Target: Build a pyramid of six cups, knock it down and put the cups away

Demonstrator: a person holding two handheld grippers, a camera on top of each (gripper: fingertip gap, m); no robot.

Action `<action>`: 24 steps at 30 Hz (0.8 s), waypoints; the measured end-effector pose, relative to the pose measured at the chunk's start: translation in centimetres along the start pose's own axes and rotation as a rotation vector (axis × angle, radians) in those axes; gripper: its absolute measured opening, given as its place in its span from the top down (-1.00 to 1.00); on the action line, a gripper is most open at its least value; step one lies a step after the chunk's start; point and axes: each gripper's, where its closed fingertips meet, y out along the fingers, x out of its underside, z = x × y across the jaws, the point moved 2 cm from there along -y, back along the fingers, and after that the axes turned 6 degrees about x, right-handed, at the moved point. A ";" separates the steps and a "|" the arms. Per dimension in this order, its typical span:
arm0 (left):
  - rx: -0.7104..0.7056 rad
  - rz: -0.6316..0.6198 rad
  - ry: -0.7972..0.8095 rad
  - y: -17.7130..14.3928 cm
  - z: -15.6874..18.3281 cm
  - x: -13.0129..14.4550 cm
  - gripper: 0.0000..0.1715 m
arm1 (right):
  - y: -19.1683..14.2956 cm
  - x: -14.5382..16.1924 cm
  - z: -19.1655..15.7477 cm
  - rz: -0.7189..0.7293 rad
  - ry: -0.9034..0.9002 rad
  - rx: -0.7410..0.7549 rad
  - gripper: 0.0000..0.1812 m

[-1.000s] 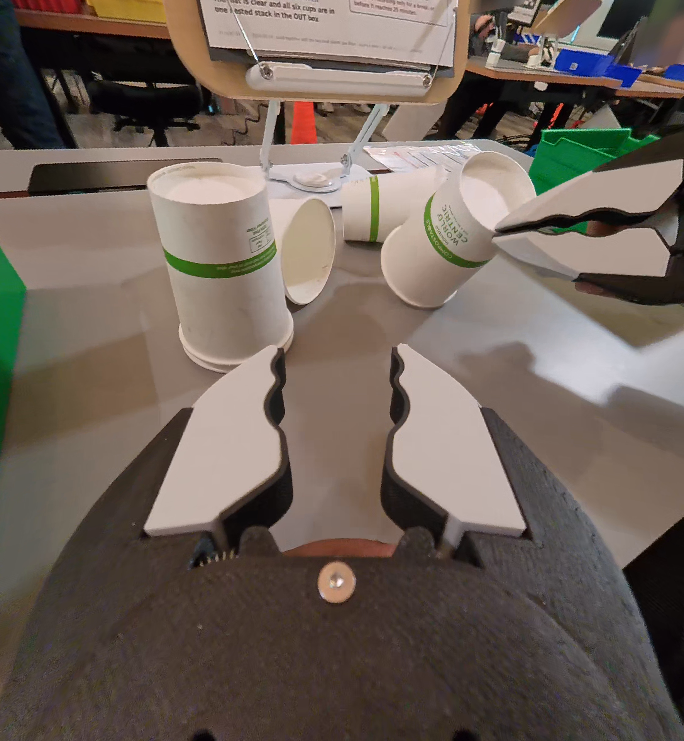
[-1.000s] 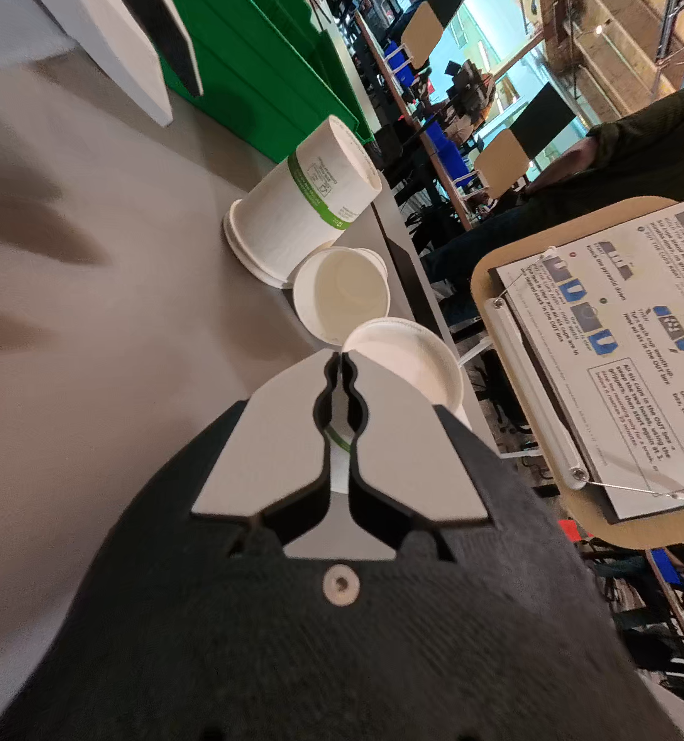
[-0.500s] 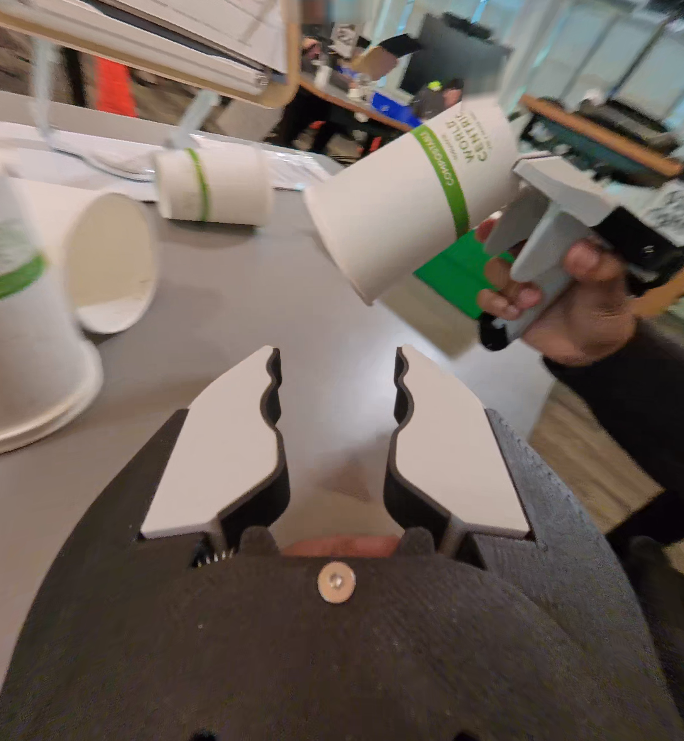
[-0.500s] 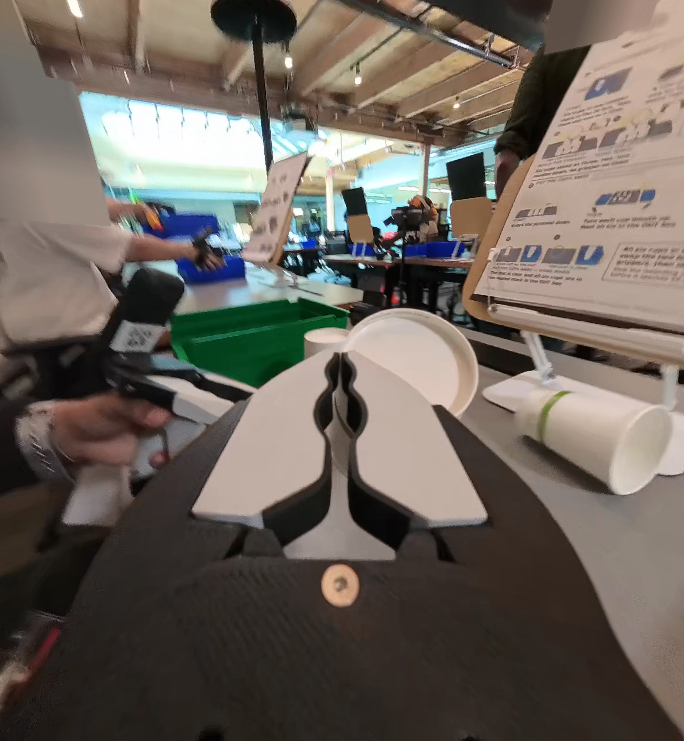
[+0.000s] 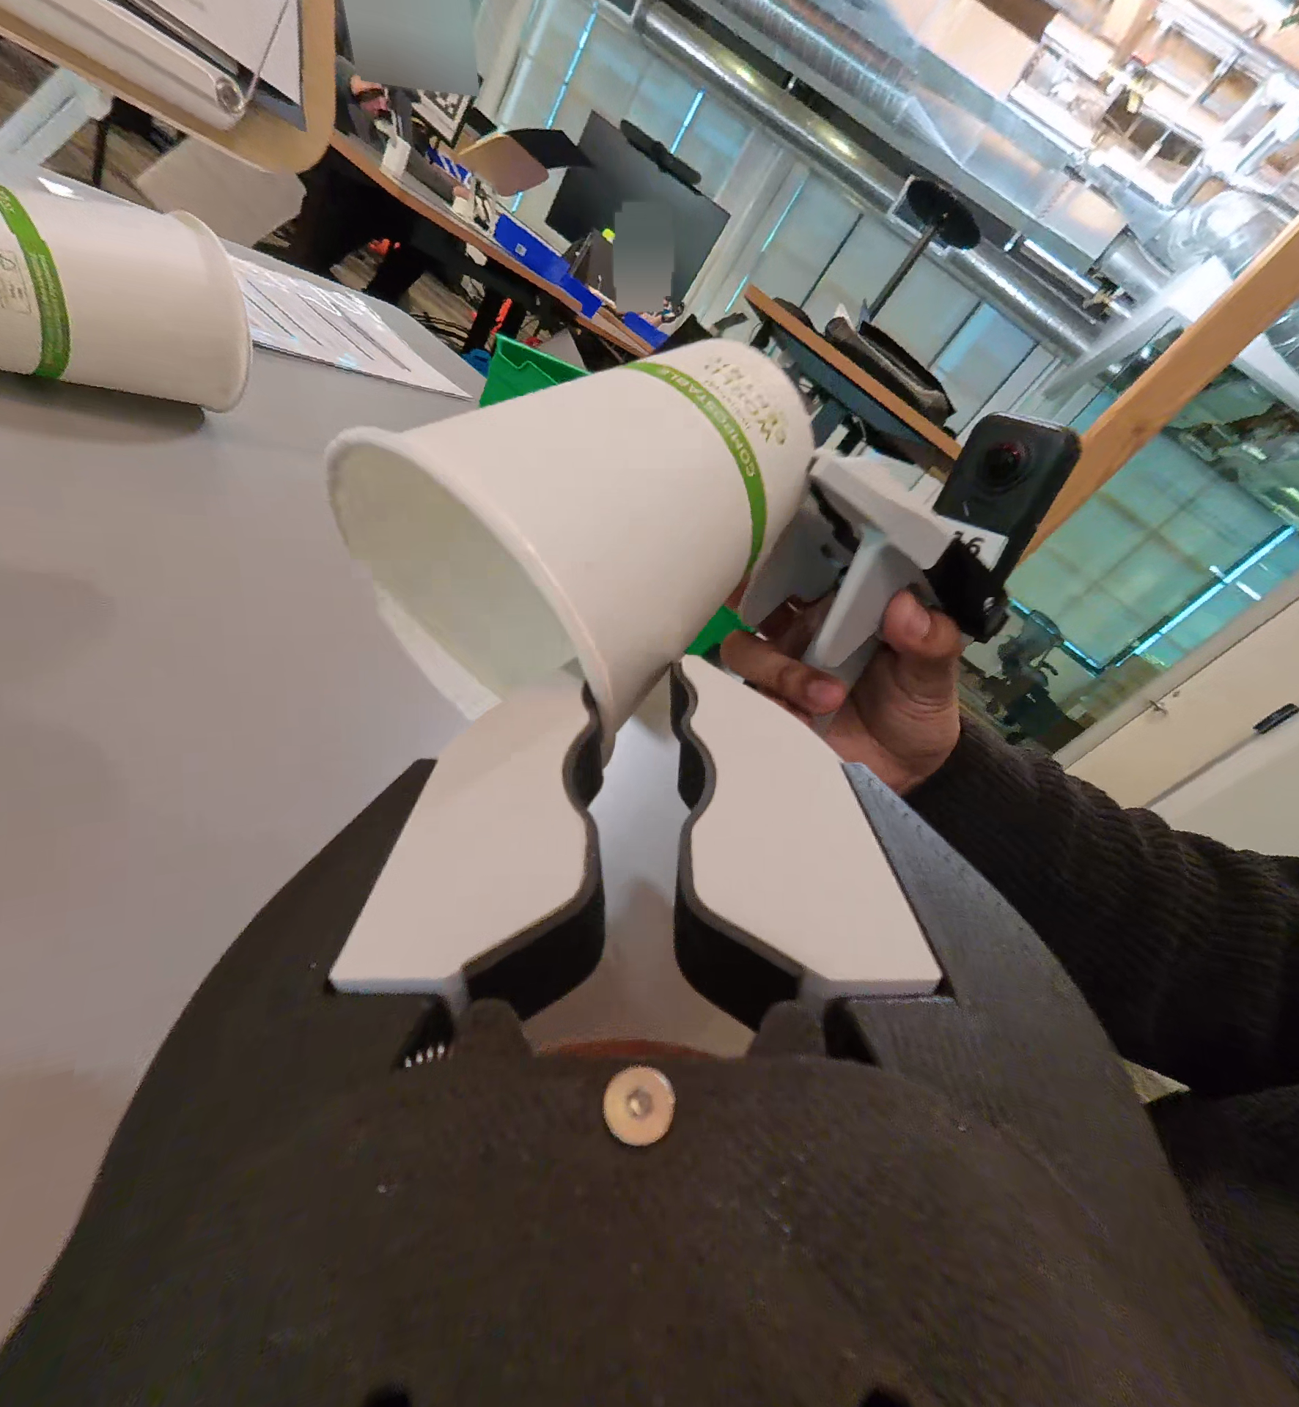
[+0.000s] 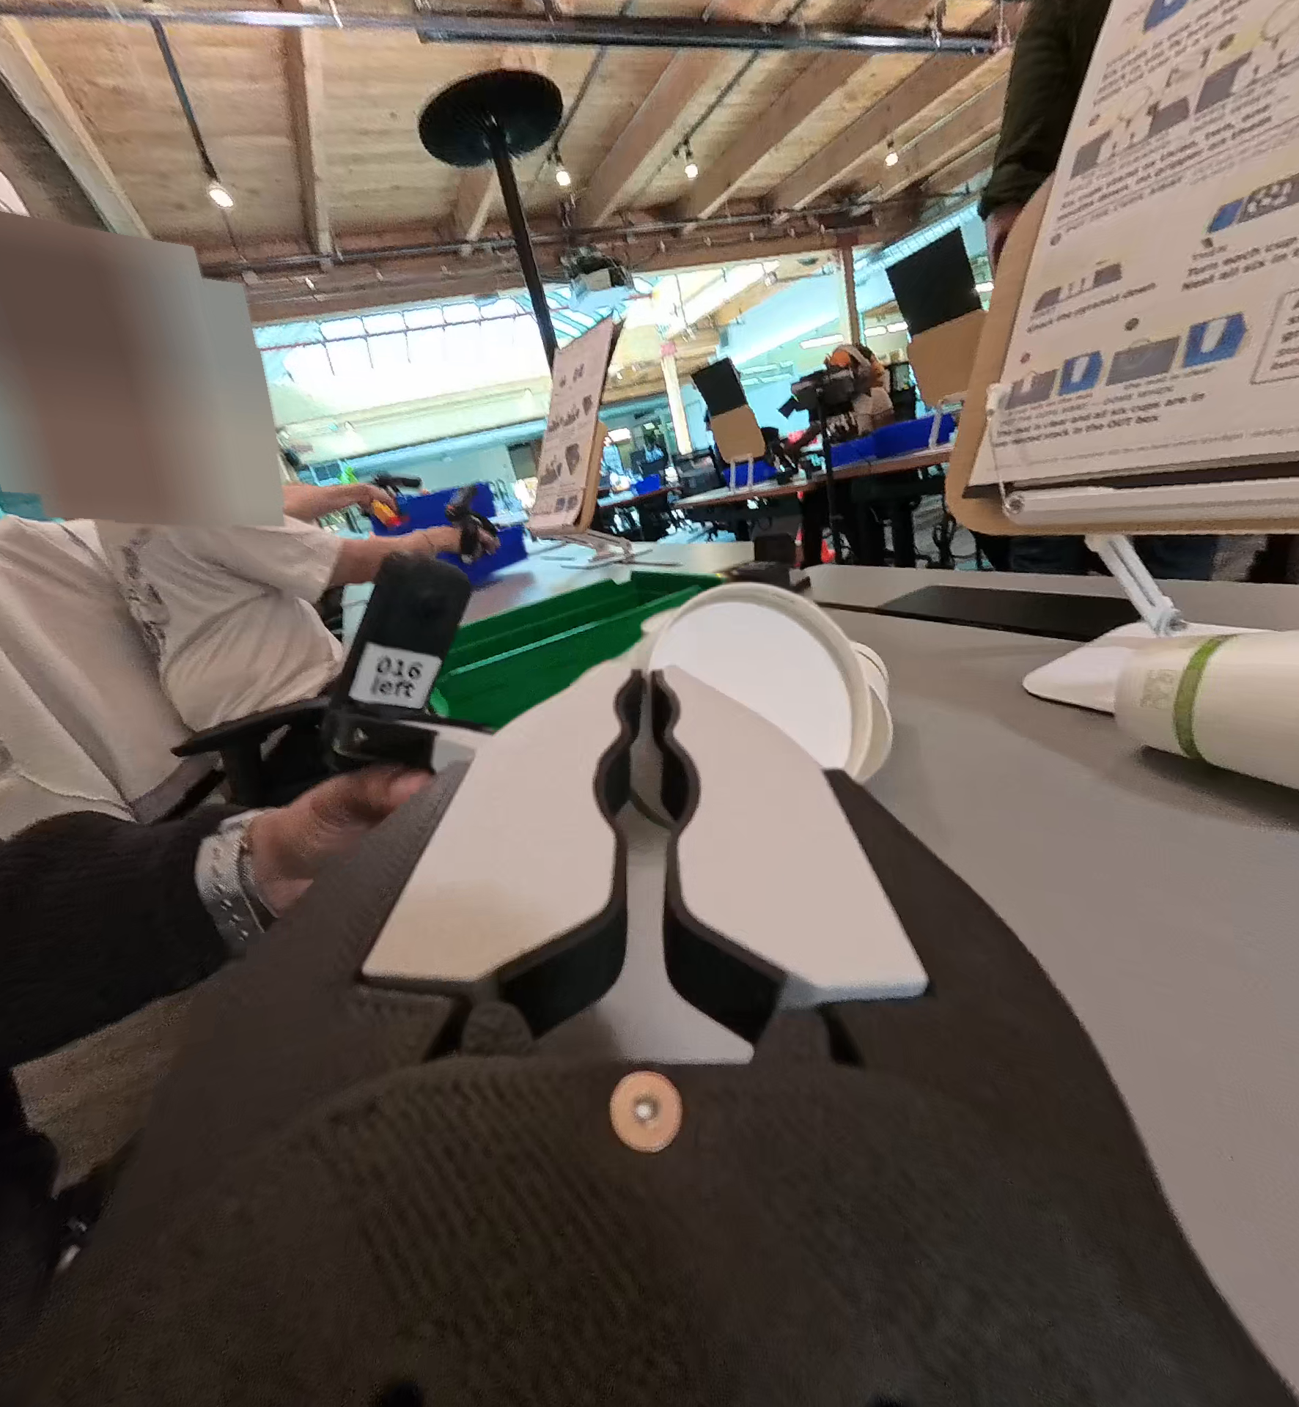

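The paper cup (image 5: 578,525), white with a green band, is held off the grey table (image 5: 136,685), tilted with its open mouth down and toward the left wrist camera. The right gripper (image 6: 648,685) is clamped on the cup's wall near its base, its two fingers almost together with only the thin cup wall between them; in the right wrist view the cup (image 6: 776,677) shows as a white round just past the tips. A hand (image 5: 882,700) grips that tool's handle beyond the cup.

The left gripper (image 5: 635,689) has its fingers apart with a narrow gap, and the cup's lower rim sits right at the tips, touching or just over the left finger; whether it is pinched cannot be told.

A second paper cup (image 5: 90,297) lies on its side on the table, well off to the left of the held one. A printed sheet (image 5: 326,327) lies flat behind it. A clipboard on a stand (image 6: 1179,304) rises at the table's far edge, and a green bin (image 6: 555,639) sits beside the table, behind the held cup.
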 end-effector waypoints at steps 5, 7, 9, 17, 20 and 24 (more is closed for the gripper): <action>-0.150 0.044 0.052 -1.6 -1.9 -1.3 0.96 | -0.2 2.3 3.1 -0.189 -0.126 0.121 0.23; -0.192 0.030 0.079 -2.5 -2.8 -1.6 0.99 | -0.7 2.6 4.7 -0.246 -0.251 0.201 0.18; -0.232 -0.025 0.127 -3.0 -3.3 -1.6 0.99 | -1.2 2.8 5.4 -0.282 -0.451 0.264 0.18; -0.270 -0.385 0.479 -2.3 -2.0 1.7 0.99 | 0.2 7.3 0.0 -0.408 -1.383 0.134 0.36; -0.204 -0.495 0.524 -0.8 -0.2 3.9 0.99 | 0.5 8.9 -1.2 -0.444 -1.499 0.075 0.38; -0.152 -0.499 0.516 0.8 1.6 4.9 0.99 | 0.5 9.1 -0.9 -0.481 -1.434 0.086 0.22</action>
